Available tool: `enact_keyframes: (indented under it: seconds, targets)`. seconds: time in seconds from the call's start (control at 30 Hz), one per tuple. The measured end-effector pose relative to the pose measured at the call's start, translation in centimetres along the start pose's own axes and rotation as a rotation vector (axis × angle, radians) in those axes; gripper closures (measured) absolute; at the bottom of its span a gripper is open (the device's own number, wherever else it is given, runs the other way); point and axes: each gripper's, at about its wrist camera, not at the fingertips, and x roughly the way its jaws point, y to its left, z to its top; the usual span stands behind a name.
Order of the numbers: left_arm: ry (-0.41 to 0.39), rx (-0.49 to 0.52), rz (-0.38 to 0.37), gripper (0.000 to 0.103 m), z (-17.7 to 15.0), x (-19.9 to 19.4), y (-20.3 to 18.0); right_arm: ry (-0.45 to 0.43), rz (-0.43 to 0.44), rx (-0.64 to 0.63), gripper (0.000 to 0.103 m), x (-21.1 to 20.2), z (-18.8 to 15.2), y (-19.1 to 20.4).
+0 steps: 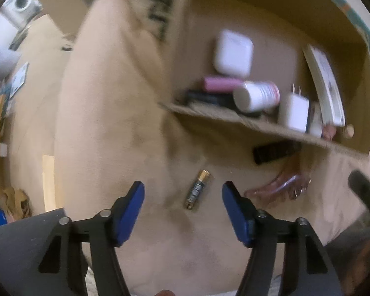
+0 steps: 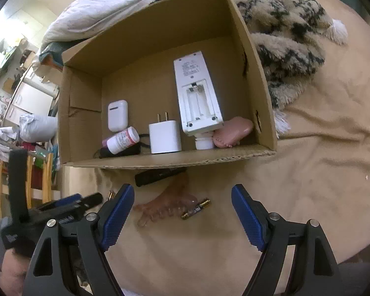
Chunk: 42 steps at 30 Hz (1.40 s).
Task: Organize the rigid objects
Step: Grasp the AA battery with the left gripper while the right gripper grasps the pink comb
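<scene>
A cardboard box (image 2: pixel 209 159) lies on a beige bed cover and holds a white remote (image 2: pixel 197 93), a white charger plug (image 2: pixel 164 137), an earbud case (image 2: pixel 117 114), a pill bottle (image 2: pixel 123 140) and a pink item (image 2: pixel 234 130). In front of it lie a battery (image 1: pixel 197 189), a clear pink hair claw (image 2: pixel 165 204), a second battery (image 2: pixel 196 209) and a black stick (image 2: pixel 157 176). My left gripper (image 1: pixel 183 208) is open with the first battery between its fingers. My right gripper (image 2: pixel 182 219) is open above the claw and second battery.
A shaggy patterned blanket (image 2: pixel 283 37) and a white duvet (image 2: pixel 106 7) lie behind the box. The left gripper's body (image 2: pixel 49 212) sits at the left of the right wrist view. A wooden chair (image 2: pixel 2 185) and room clutter are off the bed's left edge.
</scene>
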Motion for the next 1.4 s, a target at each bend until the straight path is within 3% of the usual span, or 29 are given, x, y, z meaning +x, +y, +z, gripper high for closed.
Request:
enact_keyframes:
  seconds: [0.17, 0.23, 0.33, 0.53, 0.67, 0.77, 0.87, 1.07, 1.13, 1.23, 1.4]
  targets:
    - [0.030, 0.068, 0.038, 0.060, -0.2, 1.8, -1.8, 0.048, 0.013, 0.034, 0.017, 1.0, -0.1, -0.5]
    - [0.041, 0.074, 0.044, 0.079, -0.1, 2.5, -2.0, 0.057, 0.012, 0.030, 0.017, 1.3, -0.2, -0.4]
    - [0.039, 0.090, 0.044, 0.094, 0.0, 2.9, -2.3, 0.062, -0.001, 0.013, 0.017, 1.7, -0.2, 0.0]
    - [0.008, 0.073, 0.010, 0.094, -0.3, 1.2, -1.6, 0.108, -0.004, -0.034, 0.017, 3.1, -0.7, 0.9]
    - [-0.033, 0.018, -0.015, 0.094, -0.5, -0.8, -0.5, 0.222, 0.002, -0.087, 0.017, 5.7, -0.9, 2.2]
    - [-0.058, -0.014, -0.033, 0.094, -0.5, -1.9, 0.5, 0.252, -0.063, -0.161, 0.017, 7.6, -1.3, 3.9]
    - [-0.079, -0.038, -0.051, 0.094, -0.7, -3.0, 1.5, 0.277, -0.128, -0.240, 0.000, 9.6, -1.6, 6.0]
    - [-0.081, -0.067, -0.073, 0.094, -0.2, -4.0, 2.7, 0.272, -0.359, -0.505, 0.000, 12.7, -3.2, 10.3]
    - [-0.082, -0.069, -0.076, 0.094, -0.2, -3.8, 2.7, 0.261, -0.339, -0.510, 0.000, 12.8, -3.2, 10.2]
    - [-0.086, -0.068, -0.087, 0.094, -0.1, -4.3, 2.5, 0.262, -0.235, -0.471, 0.000, 12.4, -3.0, 8.7]
    - [-0.103, -0.063, -0.083, 0.094, 0.0, -4.7, 2.9, 0.240, -0.161, -0.521, 0.000, 10.7, -3.7, 9.0]
